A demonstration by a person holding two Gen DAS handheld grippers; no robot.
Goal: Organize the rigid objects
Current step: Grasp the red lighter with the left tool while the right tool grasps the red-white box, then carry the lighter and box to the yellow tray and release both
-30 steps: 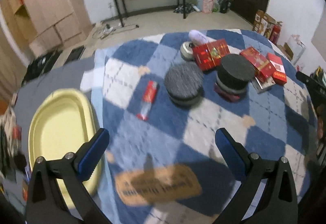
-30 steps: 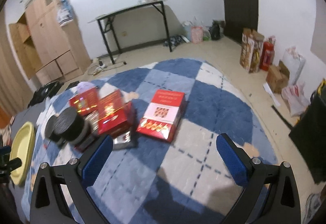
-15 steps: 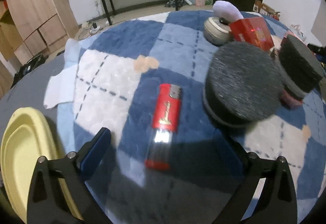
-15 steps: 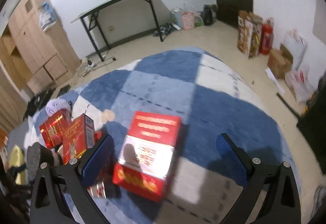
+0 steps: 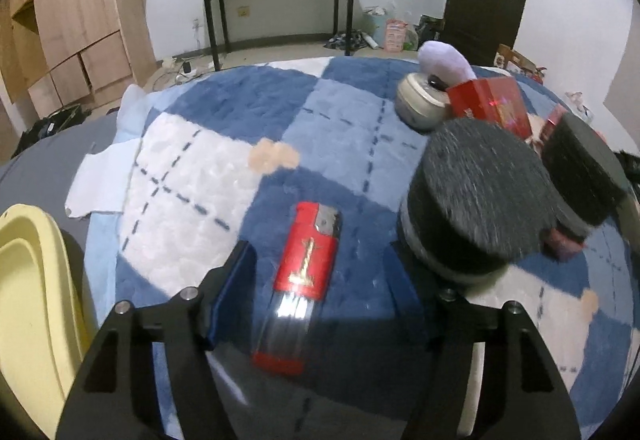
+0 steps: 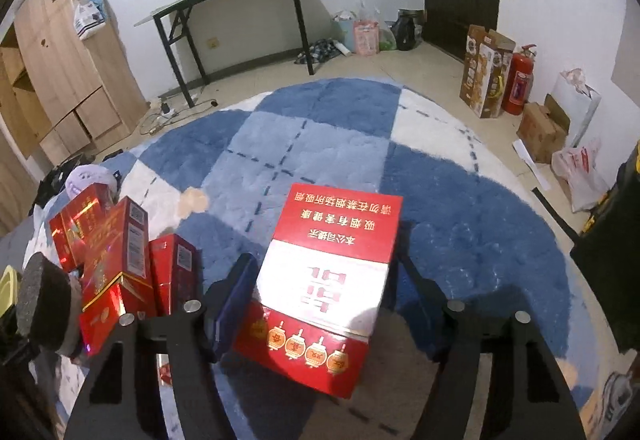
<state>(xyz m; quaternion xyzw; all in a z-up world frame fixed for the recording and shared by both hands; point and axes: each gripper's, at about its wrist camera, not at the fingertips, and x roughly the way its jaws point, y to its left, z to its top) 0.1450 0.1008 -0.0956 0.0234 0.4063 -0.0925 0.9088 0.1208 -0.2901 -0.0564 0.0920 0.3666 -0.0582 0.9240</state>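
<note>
Both down from a second ago. Left gripper (image 5: 320, 272) closing around lighter (image 5: 302, 286) on rug (image 5: 224, 107), not yet pinching; right gripper (image 6: 324, 280) closing around red box (image 6: 326, 280). Lifts likely next.

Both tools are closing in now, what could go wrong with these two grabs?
The lighter lies lengthwise between the left tool's closing fingers with gaps either side; it may skew or slip on the soft rug. The grey round lid crowds that tool's right finger, which could nudge it. The right tool straddles the wide red carton; the pack beside its left finger could be knocked.
</note>
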